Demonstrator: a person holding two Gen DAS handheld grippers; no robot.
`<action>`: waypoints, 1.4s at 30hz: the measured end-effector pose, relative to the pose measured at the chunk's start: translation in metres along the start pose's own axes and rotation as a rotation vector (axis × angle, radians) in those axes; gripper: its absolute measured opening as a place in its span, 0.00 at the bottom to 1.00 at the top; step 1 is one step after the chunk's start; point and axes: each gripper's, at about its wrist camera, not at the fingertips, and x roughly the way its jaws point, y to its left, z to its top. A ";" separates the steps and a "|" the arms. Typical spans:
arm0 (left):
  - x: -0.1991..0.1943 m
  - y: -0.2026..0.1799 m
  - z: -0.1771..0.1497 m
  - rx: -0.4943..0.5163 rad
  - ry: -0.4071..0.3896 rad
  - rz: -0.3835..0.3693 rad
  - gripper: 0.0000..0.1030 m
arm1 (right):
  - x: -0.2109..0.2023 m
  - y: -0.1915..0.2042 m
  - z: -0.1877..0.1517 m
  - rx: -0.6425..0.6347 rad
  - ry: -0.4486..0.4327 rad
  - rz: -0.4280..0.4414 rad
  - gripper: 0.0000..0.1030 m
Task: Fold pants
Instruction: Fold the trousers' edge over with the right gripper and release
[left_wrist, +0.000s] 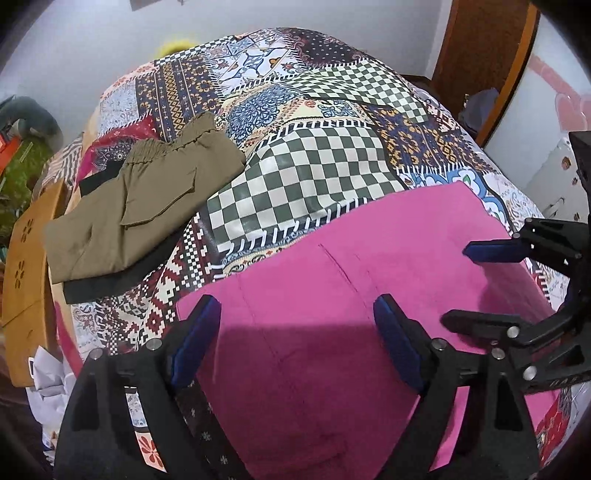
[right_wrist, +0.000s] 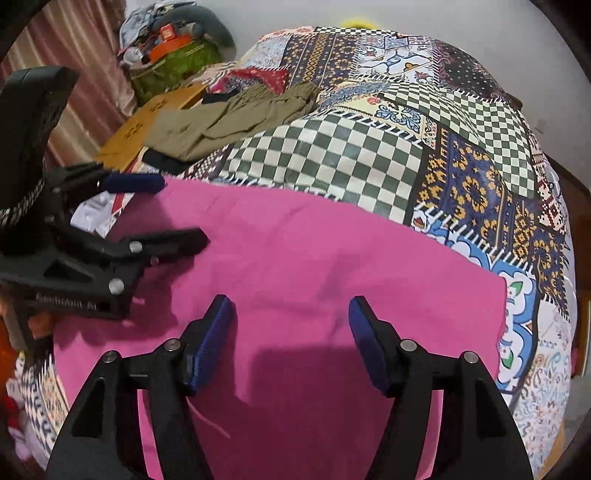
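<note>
pants (left_wrist: 332, 295): pink | bedspread (left_wrist: 314, 166): patchwork (checks, florals) | folded pants (left_wrist: 147, 192): olive

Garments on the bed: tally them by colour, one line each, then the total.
Pink: 1, the pink pants spread flat under both grippers.
Olive: 1, the folded olive pants.
Black: 1, a black garment showing from under the olive one; how it is folded cannot be told.
Total: 3

Bedspread (left_wrist: 314, 177) free btwn pink pants (left_wrist: 332, 295) & khaki pile (left_wrist: 147, 199).
</note>
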 end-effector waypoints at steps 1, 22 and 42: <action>-0.002 0.000 -0.002 0.002 -0.002 0.003 0.84 | -0.002 -0.002 -0.003 0.002 0.003 0.002 0.61; -0.061 -0.005 -0.077 -0.039 -0.025 0.051 0.88 | -0.062 -0.004 -0.093 0.157 -0.041 -0.080 0.66; -0.098 0.022 -0.110 -0.376 0.002 -0.227 0.88 | -0.085 0.047 -0.071 0.103 -0.211 -0.082 0.72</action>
